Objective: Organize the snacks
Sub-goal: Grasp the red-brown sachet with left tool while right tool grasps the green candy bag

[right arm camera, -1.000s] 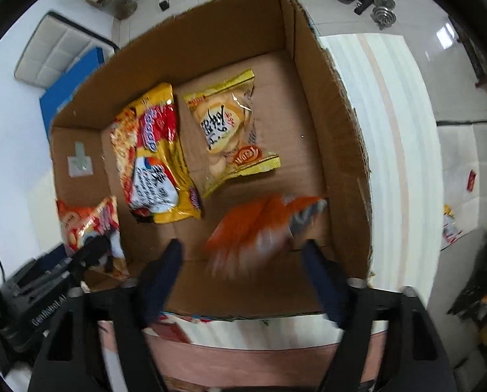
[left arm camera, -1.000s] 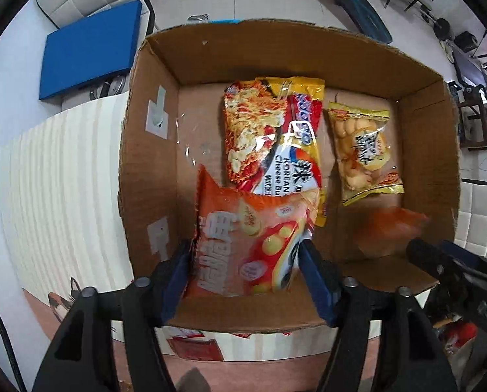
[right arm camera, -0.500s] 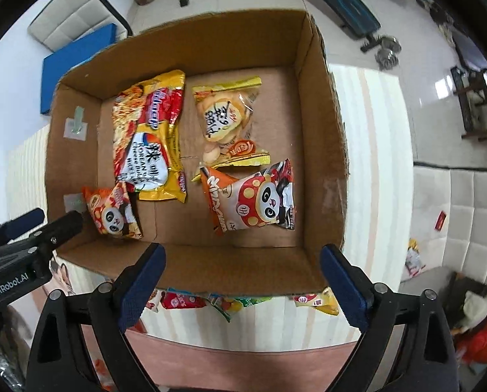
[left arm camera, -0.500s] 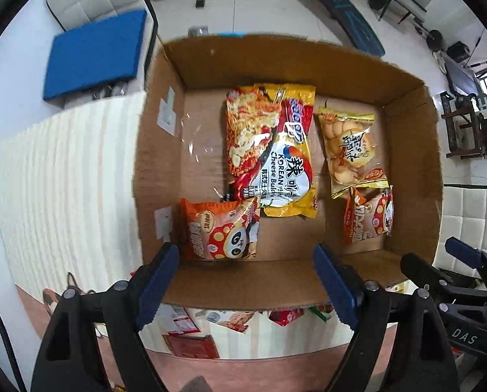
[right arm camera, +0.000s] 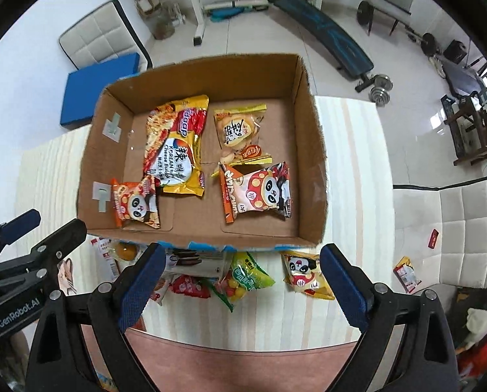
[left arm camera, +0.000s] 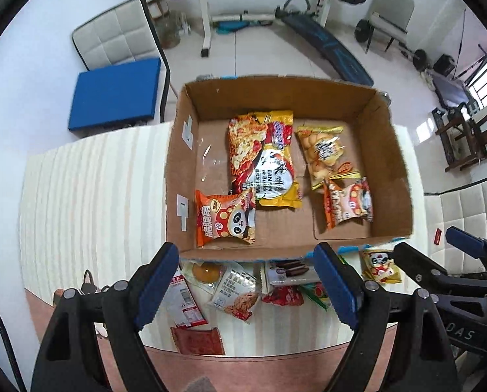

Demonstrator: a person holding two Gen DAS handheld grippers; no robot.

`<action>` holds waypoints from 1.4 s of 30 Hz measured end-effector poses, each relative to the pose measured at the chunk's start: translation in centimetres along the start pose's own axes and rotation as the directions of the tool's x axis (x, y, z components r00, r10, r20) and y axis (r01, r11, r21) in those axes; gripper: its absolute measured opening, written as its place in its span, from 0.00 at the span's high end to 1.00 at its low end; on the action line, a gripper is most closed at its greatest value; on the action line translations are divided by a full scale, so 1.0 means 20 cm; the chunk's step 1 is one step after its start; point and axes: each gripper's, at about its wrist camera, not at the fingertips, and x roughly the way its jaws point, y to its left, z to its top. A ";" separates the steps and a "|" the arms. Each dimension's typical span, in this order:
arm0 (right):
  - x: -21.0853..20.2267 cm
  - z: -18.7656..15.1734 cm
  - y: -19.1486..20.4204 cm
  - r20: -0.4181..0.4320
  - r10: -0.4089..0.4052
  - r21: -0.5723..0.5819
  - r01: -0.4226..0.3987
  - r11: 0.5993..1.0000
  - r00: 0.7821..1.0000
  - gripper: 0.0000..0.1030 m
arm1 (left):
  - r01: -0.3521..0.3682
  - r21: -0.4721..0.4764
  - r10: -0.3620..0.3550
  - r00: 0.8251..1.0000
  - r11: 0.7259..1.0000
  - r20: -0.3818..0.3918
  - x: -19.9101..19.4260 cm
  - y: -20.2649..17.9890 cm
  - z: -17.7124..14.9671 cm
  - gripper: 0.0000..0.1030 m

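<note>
An open cardboard box (left arm camera: 175, 170) (right arm camera: 315, 163) stands on the striped table. Inside lie a large noodle pack (left arm camera: 263, 153) (right arm camera: 178, 147), a yellow biscuit bag (left arm camera: 325, 153) (right arm camera: 240, 134) and two orange panda snack bags, one at the near left (left arm camera: 225, 219) (right arm camera: 135, 204) and one at the right (left arm camera: 348, 204) (right arm camera: 256, 192). My left gripper (left arm camera: 246, 281) is open and empty, above loose snacks in front of the box. My right gripper (right arm camera: 240, 284) is open and empty, also in front of the box.
Loose snacks lie between the box and the table's near edge: a cake pack (left arm camera: 207, 272), a cookie pack (left arm camera: 289, 269) (right arm camera: 191, 258), a green candy bag (right arm camera: 246, 276), a yellow panda bag (left arm camera: 379, 264) (right arm camera: 304, 274). Gym gear and chairs stand behind on the floor.
Both grippers have let go of their orange panda bags, which now lie in the box, and have pulled back and up from the box, open.
</note>
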 end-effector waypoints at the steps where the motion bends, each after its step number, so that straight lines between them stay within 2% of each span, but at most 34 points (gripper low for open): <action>1: -0.03 -0.02 0.00 0.015 -0.001 0.003 0.001 1.000 1.000 0.06 | 0.007 -0.001 -0.007 1.000 1.000 0.015 -0.03 0.00 -0.02 0.18; 7: -0.20 -0.13 -0.01 0.090 0.026 0.021 -0.028 0.999 0.996 0.06 | 0.021 -0.007 -0.020 0.995 1.000 0.102 -0.21 -0.01 -0.14 0.18; 15: -0.29 -0.23 -0.01 0.122 0.091 0.039 -0.096 0.995 0.988 0.05 | 0.048 -0.061 -0.037 0.983 0.997 0.179 -0.33 0.06 -0.25 0.18; 17: -0.27 -0.26 -0.02 0.115 0.114 0.042 -0.119 0.992 0.987 0.05 | 0.055 -0.082 -0.039 0.982 0.995 0.185 -0.32 0.10 -0.28 0.06; 20: -0.15 -0.31 -0.02 0.056 0.148 0.056 -0.151 0.987 0.987 0.05 | 0.057 -0.124 -0.035 0.984 0.991 0.177 -0.26 0.17 -0.32 0.05; 24: 0.11 -0.36 -0.02 -0.075 0.168 0.098 -0.160 0.982 0.983 0.05 | 0.033 -0.183 -0.018 0.996 0.983 0.085 -0.07 0.28 -0.41 0.05; 30: 0.54 -0.43 -0.12 -0.204 0.217 0.289 -0.153 0.945 0.955 0.05 | -0.019 -0.318 -0.003 0.998 0.948 -0.068 0.23 0.47 -0.61 0.05; 33: 0.75 -0.47 -0.16 -0.250 0.215 0.362 -0.115 0.925 0.944 0.05 | -0.031 -0.397 -0.030 0.989 0.917 -0.147 0.39 0.57 -0.72 0.05; 37: 0.90 -0.48 -0.17 -0.266 0.197 0.409 -0.075 0.910 0.944 0.07 | -0.072 -0.413 -0.026 0.974 0.908 -0.227 0.56 0.62 -0.80 0.05; 40: 0.96 -0.48 -0.17 -0.272 0.186 0.434 -0.052 0.900 0.944 0.11 | -0.062 -0.428 -0.076 0.951 0.902 -0.299 0.70 0.63 -0.84 0.05; 42: 0.99 -0.49 -0.15 -0.281 0.192 0.447 -0.049 0.893 0.940 0.12 | -0.049 -0.468 -0.125 0.934 0.883 -0.334 0.78 0.64 -0.89 0.05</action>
